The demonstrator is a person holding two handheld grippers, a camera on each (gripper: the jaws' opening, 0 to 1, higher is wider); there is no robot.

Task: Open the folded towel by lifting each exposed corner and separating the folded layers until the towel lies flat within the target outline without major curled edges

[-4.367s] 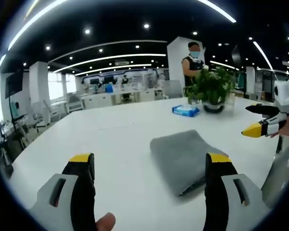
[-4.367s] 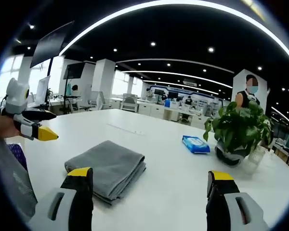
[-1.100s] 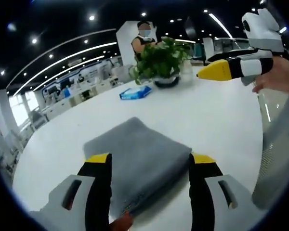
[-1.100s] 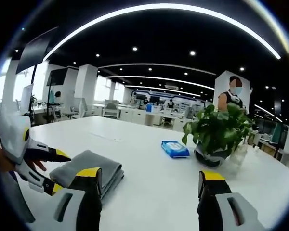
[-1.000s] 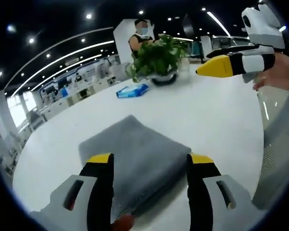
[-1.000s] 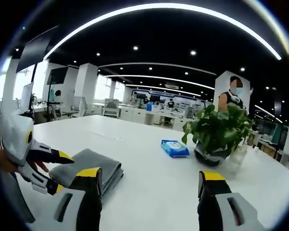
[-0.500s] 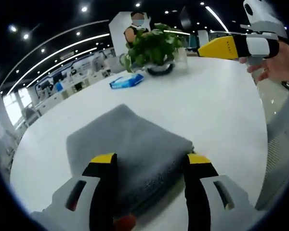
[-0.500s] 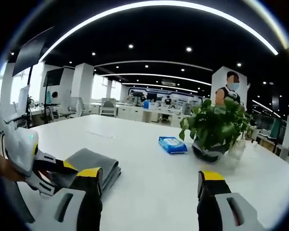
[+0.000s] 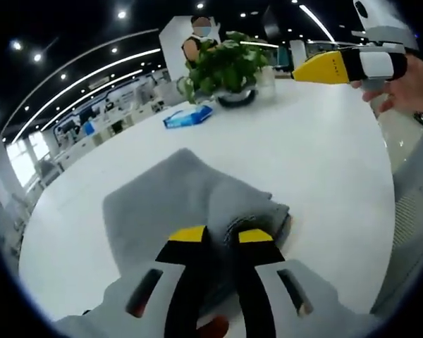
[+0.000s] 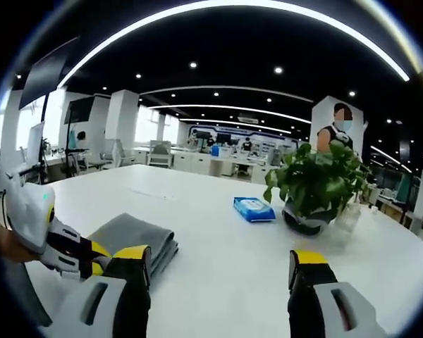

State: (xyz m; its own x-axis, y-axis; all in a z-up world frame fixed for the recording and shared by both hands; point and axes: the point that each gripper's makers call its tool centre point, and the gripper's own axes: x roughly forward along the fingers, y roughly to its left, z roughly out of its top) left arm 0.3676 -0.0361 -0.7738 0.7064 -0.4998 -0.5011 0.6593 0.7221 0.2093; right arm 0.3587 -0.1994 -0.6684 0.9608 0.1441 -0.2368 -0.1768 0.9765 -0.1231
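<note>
A folded grey towel [image 9: 176,201] lies on the white table [image 9: 324,155]. My left gripper [image 9: 223,236] has its yellow-tipped jaws pinched on a bunched fold at the towel's near edge. The right gripper [image 9: 331,67], held by a hand, hangs above the table at the upper right of the left gripper view. In the right gripper view the towel [image 10: 130,236] lies at the lower left, with the left gripper [image 10: 84,259] on its near edge. My right gripper [image 10: 222,257] is open above bare table, apart from the towel.
A potted green plant [image 10: 317,186] and a blue wipes pack [image 10: 254,209] stand on the far part of the table. A person [image 10: 338,137] stands behind the plant. Office desks and chairs fill the background. White tabletop [image 10: 218,239] stretches right of the towel.
My left gripper's jaws have gone from wide apart around the towel's near edge to pinched together on a raised fold. The right gripper has stayed open and nearly still.
</note>
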